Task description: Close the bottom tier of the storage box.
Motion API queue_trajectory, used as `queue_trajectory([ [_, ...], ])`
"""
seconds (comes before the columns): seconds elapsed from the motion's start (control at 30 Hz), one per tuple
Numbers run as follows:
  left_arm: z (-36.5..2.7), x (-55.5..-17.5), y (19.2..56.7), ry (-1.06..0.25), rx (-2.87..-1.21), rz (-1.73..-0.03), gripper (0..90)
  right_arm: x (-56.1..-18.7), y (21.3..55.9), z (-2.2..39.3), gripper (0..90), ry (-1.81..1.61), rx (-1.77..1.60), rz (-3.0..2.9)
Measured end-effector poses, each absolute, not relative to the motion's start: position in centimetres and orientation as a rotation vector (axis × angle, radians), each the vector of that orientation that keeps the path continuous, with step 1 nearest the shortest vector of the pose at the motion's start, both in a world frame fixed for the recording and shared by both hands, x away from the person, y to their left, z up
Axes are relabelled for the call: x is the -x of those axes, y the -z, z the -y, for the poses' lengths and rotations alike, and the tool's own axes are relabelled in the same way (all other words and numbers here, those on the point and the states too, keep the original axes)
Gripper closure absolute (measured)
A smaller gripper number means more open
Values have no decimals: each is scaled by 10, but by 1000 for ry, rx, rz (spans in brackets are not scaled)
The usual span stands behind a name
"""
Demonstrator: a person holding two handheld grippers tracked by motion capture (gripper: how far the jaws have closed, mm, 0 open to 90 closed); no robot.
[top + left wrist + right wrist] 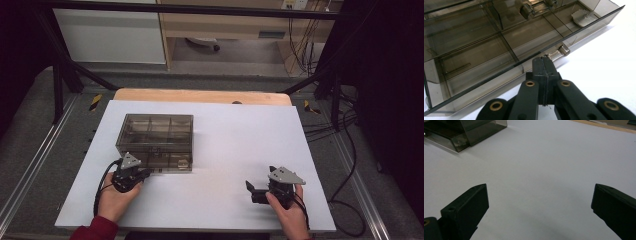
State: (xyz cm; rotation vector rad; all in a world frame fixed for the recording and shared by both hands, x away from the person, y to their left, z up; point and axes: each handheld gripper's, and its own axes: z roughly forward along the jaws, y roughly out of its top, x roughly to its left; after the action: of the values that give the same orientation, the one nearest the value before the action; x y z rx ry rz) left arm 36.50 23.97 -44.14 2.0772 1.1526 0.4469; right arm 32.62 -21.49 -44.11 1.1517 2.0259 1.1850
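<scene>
A smoky clear compartment box point(156, 141) sits on the white worktop point(235, 150) just ahead of the left gripper point(145, 173), its front wall and small metal latch point(559, 51) right at the tips of that gripper's fingers point(543, 72), which are pressed together with nothing between them; a small pale piece point(583, 18) lies in a far compartment. The left hand point(114, 200) holds its gripper low and level, pointing at the box's near edge. The right gripper point(252, 190), held in the right hand point(289, 212) well apart from the box, points left across bare worktop with its fingers point(471, 205) spread wide and empty, the box's corner far ahead of them.
</scene>
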Motion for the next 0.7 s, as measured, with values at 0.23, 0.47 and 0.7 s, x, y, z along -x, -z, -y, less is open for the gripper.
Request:
queue_trajectory([
  [0.23, -240, -364, 441, -449, -2074, -1154, 900, -325, 440, 215, 18, -1204, -1137, -2027],
  [0.47, -239, -365, 441, -452, -2080, -1150, 900, -325, 440, 215, 19, -1196, -1137, -2026],
  [0.7, -242, -368, 444, -448, -2080, -1158, 900, -325, 440, 215, 19, -1182, -1147, -2021],
])
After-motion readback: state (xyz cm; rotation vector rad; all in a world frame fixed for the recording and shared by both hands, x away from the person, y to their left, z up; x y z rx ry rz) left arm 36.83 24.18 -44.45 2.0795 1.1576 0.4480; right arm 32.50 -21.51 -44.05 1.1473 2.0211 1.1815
